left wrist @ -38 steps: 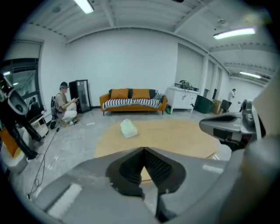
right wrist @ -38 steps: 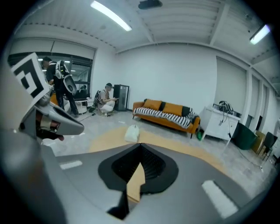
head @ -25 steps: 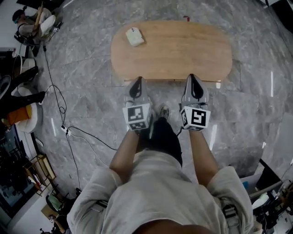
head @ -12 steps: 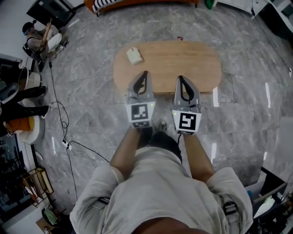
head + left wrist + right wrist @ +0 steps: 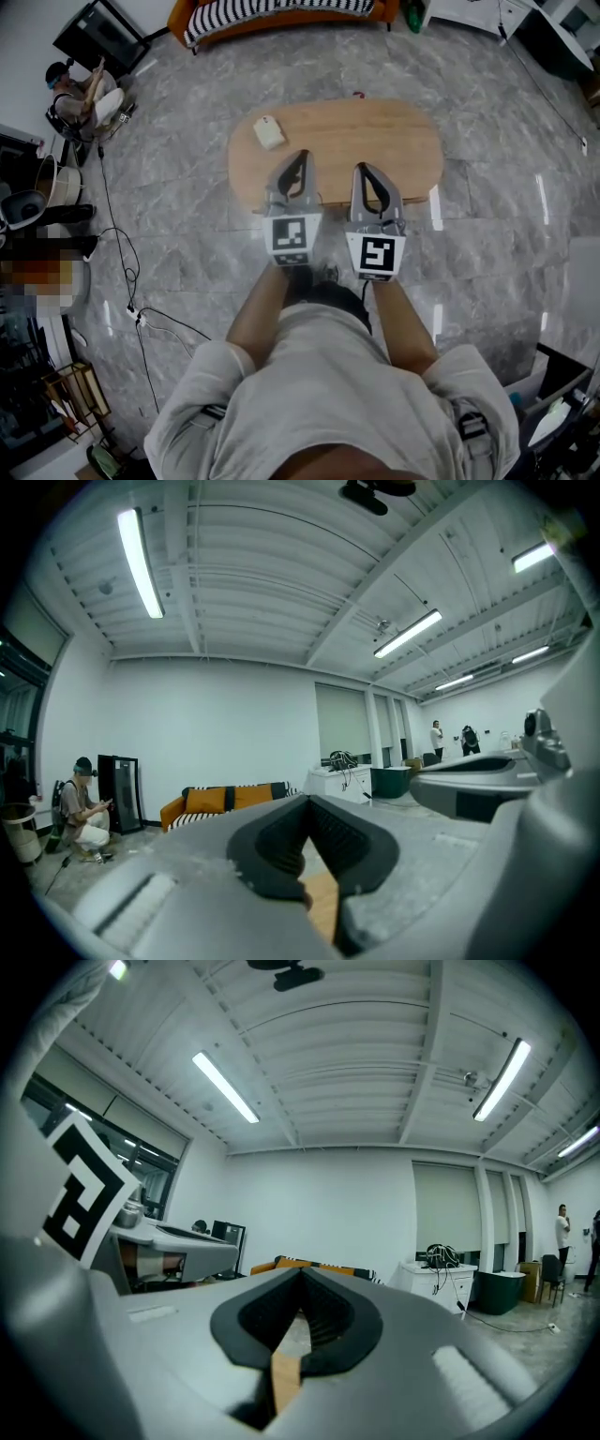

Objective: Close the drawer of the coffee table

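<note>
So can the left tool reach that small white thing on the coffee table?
Probably yes: the left tool is shut and empty, and only bare tabletop lies between it and the white object.

High on the head, looking steeply down past the forearms onto left gripper (image 5: 300, 161), right gripper (image 5: 362, 171) and coffee table (image 5: 394, 141), and wide enough to catch the sofa (image 5: 272, 11) at the top edge. Down on each gripper: tight behind the jaws, facing level across the room, ceiling filling the upper half. Shared by all three: that sofa, plus a sliver of tabletop. From head and left gripper views only, also the seated person (image 5: 80, 89).
</note>
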### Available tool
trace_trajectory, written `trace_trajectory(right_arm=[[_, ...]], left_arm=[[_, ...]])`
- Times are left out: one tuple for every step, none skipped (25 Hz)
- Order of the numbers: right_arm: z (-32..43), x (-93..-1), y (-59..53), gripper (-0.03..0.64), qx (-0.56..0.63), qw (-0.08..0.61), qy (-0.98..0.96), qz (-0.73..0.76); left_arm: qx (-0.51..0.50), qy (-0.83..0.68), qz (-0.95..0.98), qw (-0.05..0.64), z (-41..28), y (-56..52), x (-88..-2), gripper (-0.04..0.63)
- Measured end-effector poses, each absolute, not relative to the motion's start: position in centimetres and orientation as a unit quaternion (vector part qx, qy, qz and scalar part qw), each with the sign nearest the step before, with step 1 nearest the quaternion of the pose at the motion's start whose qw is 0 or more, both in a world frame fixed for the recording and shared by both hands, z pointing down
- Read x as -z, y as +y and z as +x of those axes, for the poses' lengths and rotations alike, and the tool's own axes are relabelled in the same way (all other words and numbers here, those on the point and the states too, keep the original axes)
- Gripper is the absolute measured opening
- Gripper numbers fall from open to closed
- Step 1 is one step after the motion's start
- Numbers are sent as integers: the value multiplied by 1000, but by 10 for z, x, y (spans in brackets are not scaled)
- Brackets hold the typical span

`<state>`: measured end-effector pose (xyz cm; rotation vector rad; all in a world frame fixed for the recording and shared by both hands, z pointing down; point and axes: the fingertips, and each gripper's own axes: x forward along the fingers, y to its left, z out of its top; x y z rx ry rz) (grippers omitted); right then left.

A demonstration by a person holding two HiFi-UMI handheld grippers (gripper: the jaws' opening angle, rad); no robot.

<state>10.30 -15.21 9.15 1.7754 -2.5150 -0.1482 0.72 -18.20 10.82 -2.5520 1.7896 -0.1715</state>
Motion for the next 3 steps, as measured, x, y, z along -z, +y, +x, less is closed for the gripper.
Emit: trace_trajectory(right_arm=[[106,-87,-151,6,50,32,-814,578],[108,-81,-149,6,51,33,-812,581],[111,-75,-148,6,52,35,-810,583]], left_arm=[[55,570,-820,9,10,-181,-102,21],[54,568,-821,9,12,-180,-96,21],[54,565,-823,8,15,-178,-90,21]])
